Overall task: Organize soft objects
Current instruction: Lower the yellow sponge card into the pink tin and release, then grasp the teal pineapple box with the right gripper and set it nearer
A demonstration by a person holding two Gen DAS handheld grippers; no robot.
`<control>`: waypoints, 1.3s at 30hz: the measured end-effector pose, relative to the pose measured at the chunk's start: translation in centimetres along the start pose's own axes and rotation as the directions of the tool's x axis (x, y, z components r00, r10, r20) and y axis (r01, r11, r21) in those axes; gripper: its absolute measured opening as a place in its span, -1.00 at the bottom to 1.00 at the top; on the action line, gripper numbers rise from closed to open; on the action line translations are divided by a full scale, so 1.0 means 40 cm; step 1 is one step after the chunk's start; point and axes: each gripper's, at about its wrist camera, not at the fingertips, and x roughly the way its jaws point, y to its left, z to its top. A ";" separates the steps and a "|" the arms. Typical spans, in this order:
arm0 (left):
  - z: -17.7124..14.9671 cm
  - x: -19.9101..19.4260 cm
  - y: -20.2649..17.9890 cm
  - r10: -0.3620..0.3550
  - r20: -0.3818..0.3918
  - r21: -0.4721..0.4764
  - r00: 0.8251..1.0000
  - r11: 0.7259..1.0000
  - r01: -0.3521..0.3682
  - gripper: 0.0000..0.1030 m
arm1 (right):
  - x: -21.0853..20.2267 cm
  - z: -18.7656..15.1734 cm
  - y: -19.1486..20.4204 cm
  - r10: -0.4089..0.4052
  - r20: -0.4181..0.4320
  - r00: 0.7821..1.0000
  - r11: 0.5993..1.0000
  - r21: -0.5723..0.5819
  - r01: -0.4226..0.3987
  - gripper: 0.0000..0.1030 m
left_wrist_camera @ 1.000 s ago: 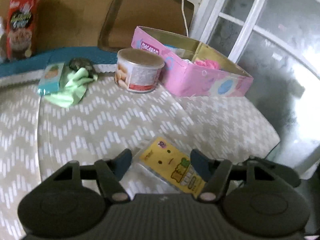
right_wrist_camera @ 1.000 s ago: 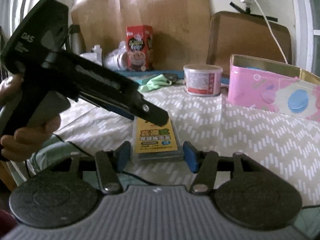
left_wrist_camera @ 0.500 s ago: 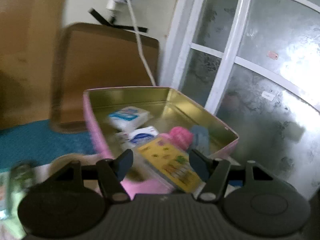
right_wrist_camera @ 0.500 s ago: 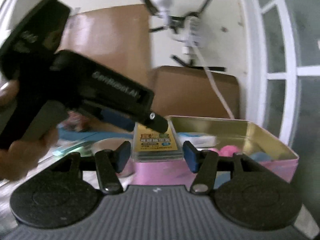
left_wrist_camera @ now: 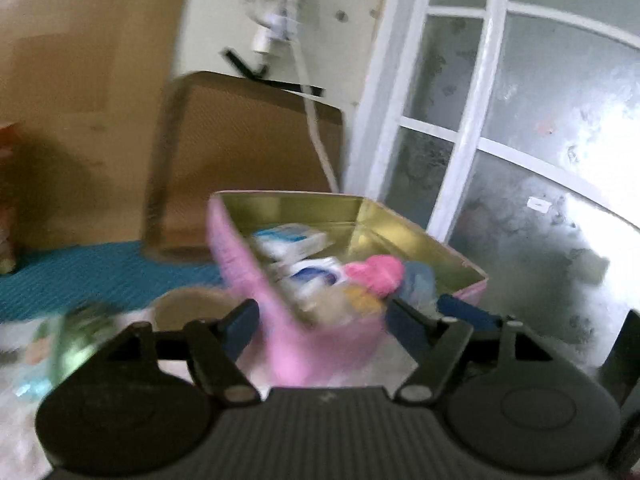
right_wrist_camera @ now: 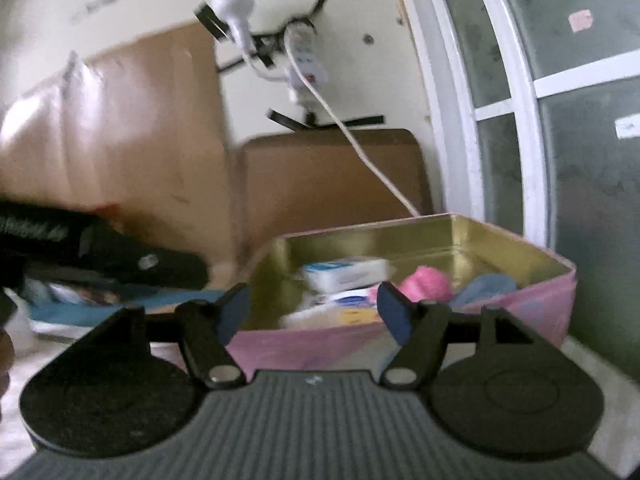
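Observation:
A pink tin point(left_wrist_camera: 288, 194) point(right_wrist_camera: 440, 218) with a gold inside stands open just ahead of both grippers. In it lie white-and-blue packs point(left_wrist_camera: 292, 238) point(right_wrist_camera: 344, 272), a pink fluffy item point(left_wrist_camera: 376, 276) point(right_wrist_camera: 428, 284), something blue, and a blurred yellow pack point(left_wrist_camera: 360, 300) point(right_wrist_camera: 354, 316) near the front wall. My left gripper point(left_wrist_camera: 322, 320) faces the tin's near corner, its jaws opening with nothing gripped between them. My right gripper point(right_wrist_camera: 313, 304) is level with the tin's front wall, its jaws opening too and free of the pack. The left gripper's black body point(right_wrist_camera: 100, 252) shows at the left of the right wrist view.
A round tub point(left_wrist_camera: 188, 308) and a blurred green cloth point(left_wrist_camera: 76, 336) sit left of the tin on the patterned tablecloth. A brown tray point(left_wrist_camera: 248, 160) point(right_wrist_camera: 332, 184) leans on the wall behind. A frosted window point(left_wrist_camera: 520, 120) stands close on the right, and a white cable hangs down to the tin.
The yellow pack, lifted from the tablecloth and held over the tin by both grippers, now lies inside it. Both pairs of jaws have widened, and the left gripper has drawn back and up.

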 end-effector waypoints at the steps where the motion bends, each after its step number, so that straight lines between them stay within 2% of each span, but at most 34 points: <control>1: -0.015 -0.028 0.026 0.010 0.007 -0.014 1.000 1.000 -0.010 0.44 | -0.011 -0.006 0.017 0.041 -0.012 0.999 0.999 0.008 -0.040 0.14; 3: -0.055 -0.089 0.096 0.082 0.011 -0.038 0.997 0.996 -0.082 0.44 | -0.006 -0.016 0.060 0.126 -0.071 0.990 0.992 0.008 -0.126 -0.07; 4: -0.073 -0.112 0.129 0.138 0.008 -0.042 0.990 0.990 -0.137 0.45 | 0.004 -0.023 0.089 0.171 -0.115 0.978 0.985 0.005 -0.172 -0.27; 5: -0.092 -0.132 0.167 0.200 -0.002 -0.048 0.980 0.979 -0.200 0.45 | 0.017 -0.030 0.119 0.210 -0.152 0.966 0.977 0.002 -0.213 -0.36; 6: -0.110 -0.147 0.208 0.270 -0.022 -0.053 0.963 0.961 -0.271 0.45 | 0.030 -0.035 0.149 0.243 -0.182 0.953 0.969 -0.001 -0.248 -0.46; 7: -0.125 -0.158 0.243 0.337 -0.041 -0.054 0.941 0.939 -0.339 0.45 | 0.048 -0.042 0.183 0.272 -0.214 0.938 0.960 -0.005 -0.280 -0.46; 9: -0.158 -0.185 0.314 0.470 -0.074 -0.046 0.879 0.879 -0.474 0.45 | 0.089 -0.052 0.248 0.299 -0.265 0.917 0.949 -0.019 -0.314 -0.46; 10: -0.171 -0.199 0.342 0.508 -0.079 -0.046 0.858 0.858 -0.512 0.45 | 0.112 -0.057 0.284 0.309 -0.290 0.906 0.943 -0.028 -0.330 -0.45; 12: -0.192 -0.223 0.383 0.556 -0.087 -0.064 0.827 0.825 -0.562 0.45 | 0.167 -0.060 0.357 0.315 -0.323 0.893 0.937 -0.044 -0.347 -0.43; 14: -0.209 -0.239 0.413 0.575 -0.086 -0.093 0.813 0.808 -0.581 0.46 | 0.231 -0.061 0.422 0.310 -0.351 0.884 0.934 -0.060 -0.351 -0.32; 15: -0.217 -0.249 0.424 0.579 -0.076 -0.117 0.812 0.803 -0.584 0.46 | 0.261 -0.059 0.451 0.309 -0.362 0.880 0.933 -0.066 -0.355 -0.22; 17: -0.220 -0.274 0.436 0.550 -0.023 -0.177 0.835 0.820 -0.545 0.50 | 0.328 -0.063 0.515 0.276 -0.387 0.880 0.936 -0.100 -0.338 -0.01; 18: -0.221 -0.281 0.433 0.552 -0.001 -0.187 0.834 0.819 -0.542 0.54 | 0.349 -0.072 0.541 0.257 -0.401 0.879 0.939 -0.113 -0.326 0.14; 19: -0.220 -0.285 0.432 0.552 0.015 -0.190 0.834 0.820 -0.540 0.56 | 0.385 -0.078 0.564 0.236 -0.424 0.874 0.942 -0.122 -0.313 0.19; 21: -0.223 -0.289 0.428 0.548 0.041 -0.190 0.835 0.825 -0.532 0.58 | 0.455 -0.098 0.596 0.166 -0.480 0.862 0.953 -0.145 -0.264 0.19; 22: -0.224 -0.293 0.427 0.546 0.056 -0.194 0.836 0.827 -0.527 0.61 | 0.486 -0.109 0.604 0.158 -0.512 0.844 0.955 -0.139 -0.263 0.18; 23: -0.225 -0.298 0.430 0.547 0.067 -0.205 0.834 0.826 -0.525 0.62 | 0.501 -0.117 0.612 0.144 -0.522 0.841 0.955 -0.151 -0.257 0.16; 24: -0.227 -0.306 0.437 0.552 0.079 -0.226 0.830 0.821 -0.524 0.62 | 0.503 -0.121 0.626 0.130 -0.512 0.849 0.948 -0.188 -0.258 0.04; 25: -0.230 -0.317 0.446 0.555 0.090 -0.251 0.827 0.816 -0.521 0.64 | 0.501 -0.125 0.641 0.130 -0.515 0.847 0.934 -0.223 -0.279 0.02; 27: -0.236 -0.342 0.466 0.552 0.112 -0.316 0.826 0.808 -0.497 0.67 | 0.475 -0.126 0.652 0.187 -0.531 0.827 0.910 -0.224 -0.349 0.01; 30: -0.239 -0.354 0.497 0.521 0.119 -0.380 0.845 0.810 -0.447 0.67 | 0.401 -0.138 0.662 0.275 -0.572 0.773 0.845 -0.240 -0.478 0.00; 32: -0.239 -0.354 0.502 0.510 0.116 -0.386 0.853 0.814 -0.434 0.67 | 0.328 -0.145 0.647 0.340 -0.583 0.738 0.787 -0.254 -0.563 0.00; 34: -0.237 -0.347 0.501 0.492 0.107 -0.371 0.864 0.826 -0.424 0.67 | 0.265 -0.143 0.613 0.394 -0.605 0.692 0.751 -0.223 -0.622 0.00; 35: -0.236 -0.343 0.501 0.480 0.100 -0.362 0.872 0.833 -0.418 0.67 | 0.230 -0.142 0.586 0.408 -0.607 0.682 0.742 -0.215 -0.635 -0.01; 36: -0.235 -0.337 0.499 0.459 0.088 -0.348 0.884 0.846 -0.405 0.67 | 0.200 -0.143 0.561 0.403 -0.608 0.684 0.741 -0.222 -0.634 -0.05; 38: -0.231 -0.314 0.496 0.391 0.043 -0.309 0.919 0.880 -0.360 0.67 | 0.137 -0.150 0.511 0.386 -0.587 0.711 0.763 -0.230 -0.604 -0.06; 39: -0.233 -0.306 0.490 0.367 0.019 -0.291 0.930 0.892 -0.346 0.67 | 0.110 -0.149 0.481 0.382 -0.576 0.723 0.784 -0.213 -0.583 -0.06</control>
